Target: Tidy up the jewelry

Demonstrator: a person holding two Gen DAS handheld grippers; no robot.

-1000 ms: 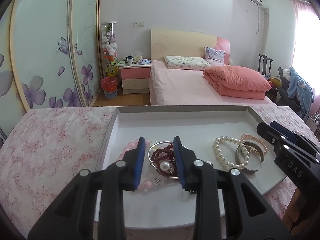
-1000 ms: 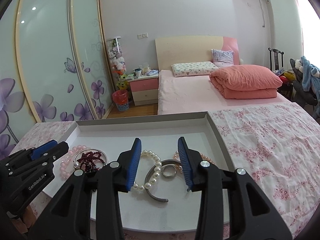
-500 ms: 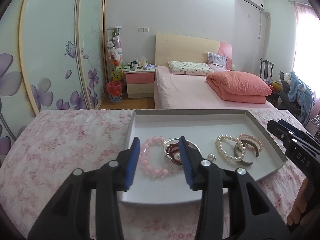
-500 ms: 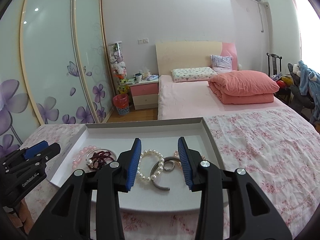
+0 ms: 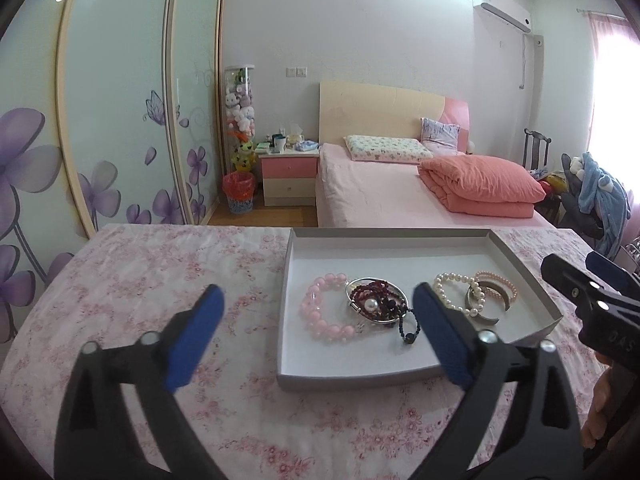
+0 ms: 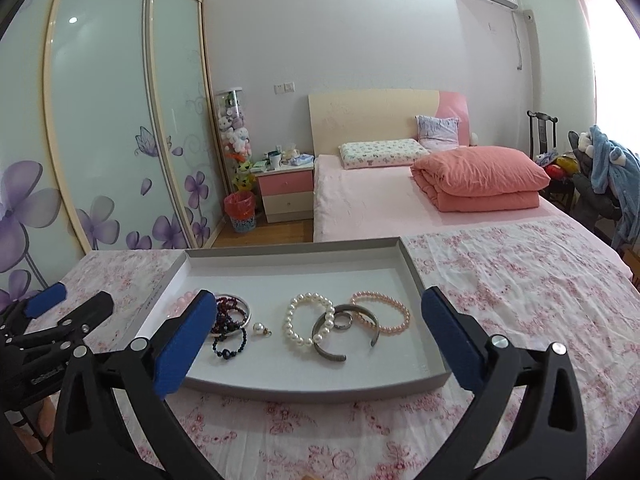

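Note:
A grey tray (image 5: 400, 378) on the flowered cloth holds the jewelry: a pink bead bracelet (image 5: 326, 314), a silver bangle with dark red beads (image 5: 376, 304), a white pearl bracelet (image 6: 310, 320), a metal cuff (image 6: 344, 338), a thin pink bracelet (image 6: 384, 316), a loose pearl pendant (image 6: 260, 329). My left gripper (image 5: 318, 296) hangs back above the tray's near left corner, jaws opening wide, nothing held between them. My right gripper (image 6: 320, 296) hovers before the tray's near edge (image 6: 320, 390), jaws also opening wide and empty.
The tray lies on a table under a pink flowered cloth (image 5: 140, 280). Beyond it are a pink bed (image 5: 400, 196), a nightstand (image 5: 288, 176), a red bin (image 5: 239, 192) and sliding wardrobe doors (image 5: 112, 120). A chair with blue clothing (image 5: 600, 196) stands at right.
Both grippers have pulled back and up from the tray, which now looks farther away. Both pairs of jaws went from narrow to wide. The jewelry stayed in the tray.

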